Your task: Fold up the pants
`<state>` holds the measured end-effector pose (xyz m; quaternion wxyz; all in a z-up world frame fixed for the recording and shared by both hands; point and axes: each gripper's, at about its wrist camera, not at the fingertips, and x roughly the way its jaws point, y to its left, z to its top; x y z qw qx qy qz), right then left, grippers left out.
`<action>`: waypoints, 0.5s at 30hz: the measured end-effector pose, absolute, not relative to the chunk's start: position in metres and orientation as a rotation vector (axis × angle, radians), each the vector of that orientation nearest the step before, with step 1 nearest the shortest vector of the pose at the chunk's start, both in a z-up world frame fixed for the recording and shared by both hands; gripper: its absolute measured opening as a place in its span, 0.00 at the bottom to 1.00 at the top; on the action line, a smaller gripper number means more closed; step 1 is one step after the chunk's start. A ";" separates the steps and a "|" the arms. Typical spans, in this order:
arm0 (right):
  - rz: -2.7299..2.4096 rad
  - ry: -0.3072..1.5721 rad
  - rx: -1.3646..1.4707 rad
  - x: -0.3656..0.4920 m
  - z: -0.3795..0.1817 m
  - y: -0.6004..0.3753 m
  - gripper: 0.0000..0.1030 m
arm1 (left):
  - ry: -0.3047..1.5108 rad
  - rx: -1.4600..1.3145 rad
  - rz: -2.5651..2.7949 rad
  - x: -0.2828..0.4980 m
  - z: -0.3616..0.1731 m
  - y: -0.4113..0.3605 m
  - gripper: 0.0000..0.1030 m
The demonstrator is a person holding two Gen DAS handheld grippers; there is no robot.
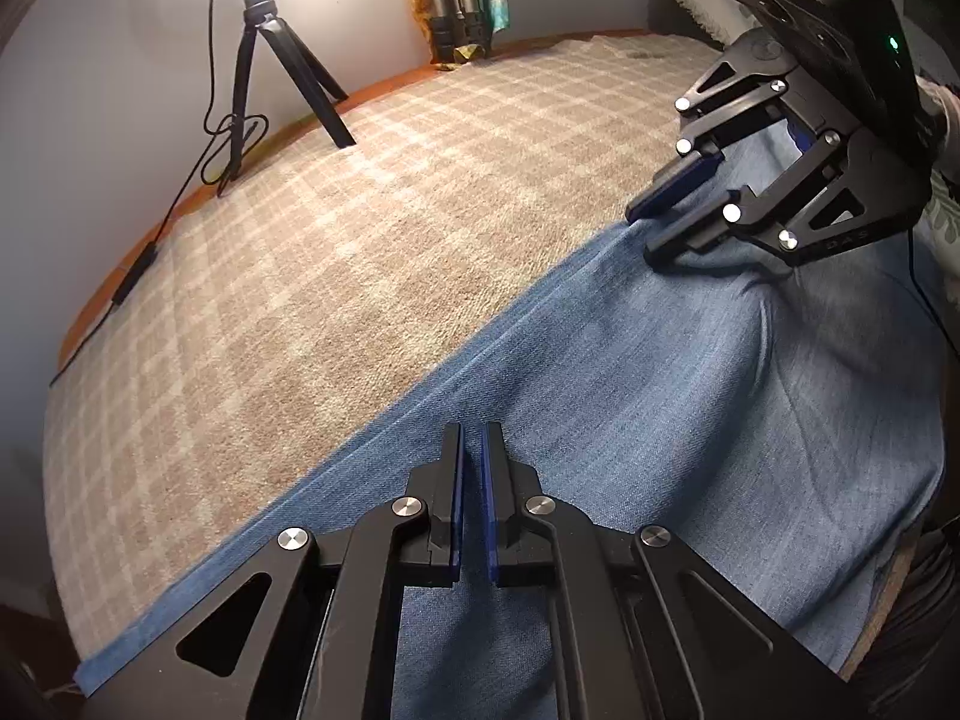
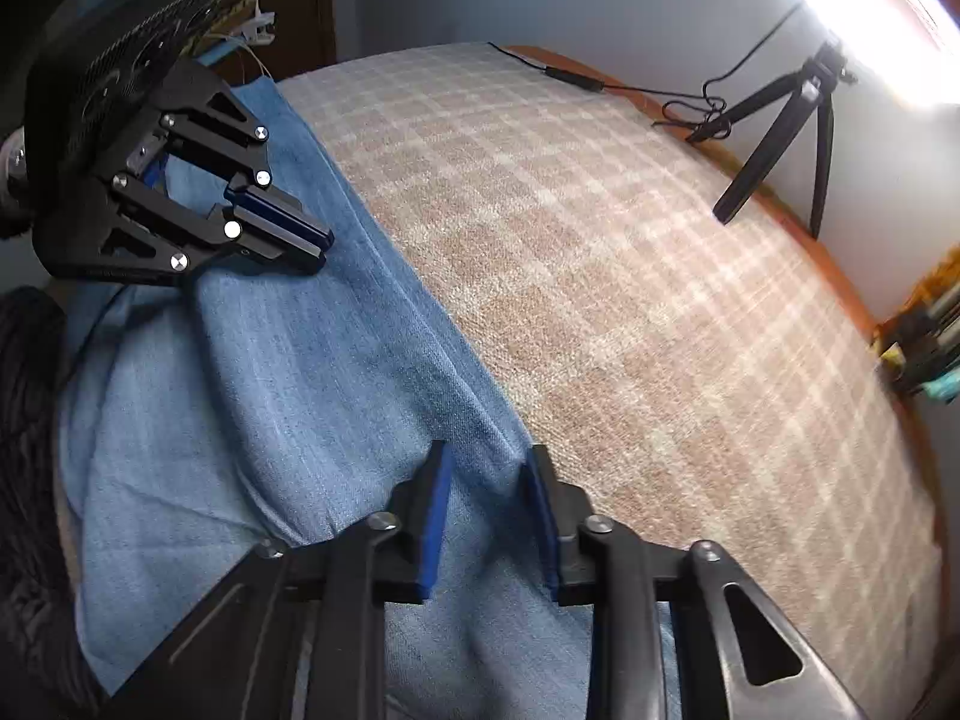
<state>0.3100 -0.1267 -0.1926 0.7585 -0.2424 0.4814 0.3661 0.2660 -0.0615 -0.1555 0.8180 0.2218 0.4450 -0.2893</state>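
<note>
Blue denim pants (image 1: 660,390) lie flat along the near side of the table, their long straight edge running diagonally. In the left wrist view my left gripper (image 1: 472,444) is at the bottom, its pads nearly together and pinching denim just inside that edge. The right wrist view shows the same gripper (image 2: 315,246) at upper left, low on the cloth. Further along the edge, my right gripper (image 2: 486,468) has its fingers around a raised ridge of the pants (image 2: 270,390), with creases spreading from it. It also shows in the left wrist view as the right gripper (image 1: 642,234).
A tan checked cloth (image 1: 360,240) covers the table beyond the pants. A small black tripod (image 1: 270,60) with a trailing cable (image 1: 180,192) stands at the far wooden rim under a bright lamp. More tripod legs (image 1: 462,0) stand at the back.
</note>
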 end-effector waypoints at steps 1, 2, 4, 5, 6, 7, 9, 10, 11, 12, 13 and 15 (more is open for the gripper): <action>0.782 1.037 -0.549 0.309 -0.192 -0.126 0.08 | 0.944 0.473 -0.615 0.266 -0.155 -0.061 0.04; 0.761 1.024 -0.567 0.309 -0.192 -0.123 0.03 | 0.942 0.475 -0.615 0.266 -0.155 -0.062 0.04; 0.735 1.010 -0.578 0.310 -0.190 -0.122 0.00 | 0.936 0.478 -0.606 0.265 -0.154 -0.061 0.04; 0.733 1.000 -0.583 0.309 -0.189 -0.122 0.00 | 0.934 0.472 -0.600 0.266 -0.153 -0.060 0.04; 0.721 0.979 -0.601 0.308 -0.187 -0.121 0.00 | 0.934 0.466 -0.592 0.265 -0.152 -0.059 0.04; 0.712 0.972 -0.605 0.308 -0.186 -0.121 0.00 | 0.934 0.449 -0.578 0.267 -0.149 -0.055 0.04; 0.679 0.977 -0.571 0.316 -0.186 -0.125 0.00 | 0.931 0.411 -0.561 0.268 -0.142 -0.047 0.04; 0.670 0.981 -0.555 0.319 -0.185 -0.127 0.00 | 0.927 0.396 -0.552 0.268 -0.137 -0.042 0.04; 0.652 0.981 -0.550 0.321 -0.186 -0.128 0.00 | 0.922 0.382 -0.538 0.268 -0.132 -0.037 0.04; 0.643 0.992 -0.552 0.324 -0.189 -0.127 0.00 | 0.919 0.367 -0.522 0.269 -0.126 -0.030 0.04; 0.646 1.005 -0.550 0.323 -0.191 -0.126 0.00 | 0.917 0.341 -0.502 0.269 -0.117 -0.019 0.04; 0.644 1.025 -0.545 0.323 -0.190 -0.125 0.04 | 0.909 0.303 -0.482 0.269 -0.103 -0.004 0.04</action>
